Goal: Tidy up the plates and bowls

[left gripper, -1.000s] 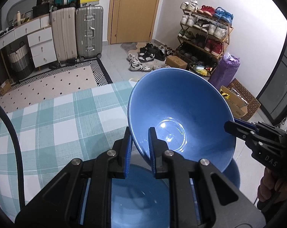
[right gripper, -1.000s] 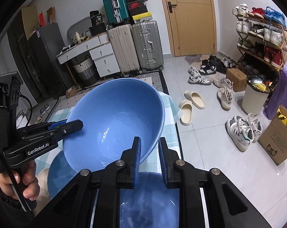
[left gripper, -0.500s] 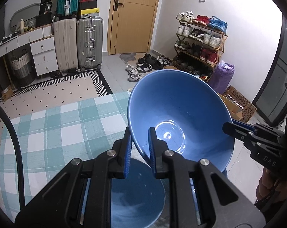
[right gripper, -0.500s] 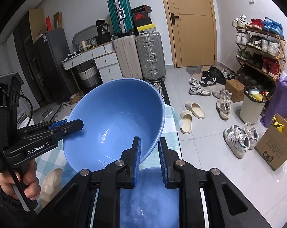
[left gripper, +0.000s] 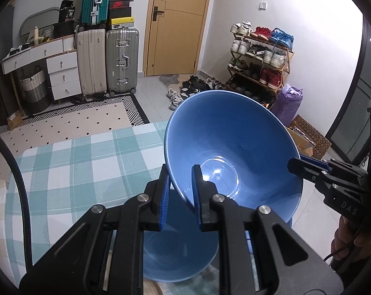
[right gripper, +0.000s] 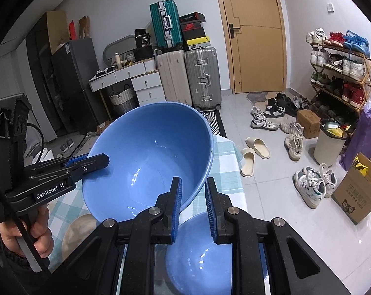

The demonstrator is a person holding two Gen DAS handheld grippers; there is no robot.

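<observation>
The big blue bowl (left gripper: 234, 152) is held up in the air by both grippers at once. The fingers of the left gripper (left gripper: 180, 191) are closed tight on the bowl's rim on one side. The fingers of the right gripper (right gripper: 194, 201) are closed on the rim on the other side. In each view the other gripper can be seen pinching the far edge of the bowl.

Compared with a second ago, the bowl has been lifted higher. More of the checked cloth on the counter (left gripper: 70, 172) can now be seen under it, and more of the second blue bowl (left gripper: 178, 248) below has come into view. That second bowl is left sitting on the counter, near its right edge, right under the lifted one. The two bowls are no longer touching; a clear gap is seen between them.

The grip has not been changed during the lift. The bowl is tilted, with its open side turned toward the cameras.

It can be judged that the top bowl has been taken off the one below. A new spot for it is probably needed next. Care will be wanted, because the bowl is smooth and is held only by its thin rim, close to the counter's edge above a hard floor.
</observation>
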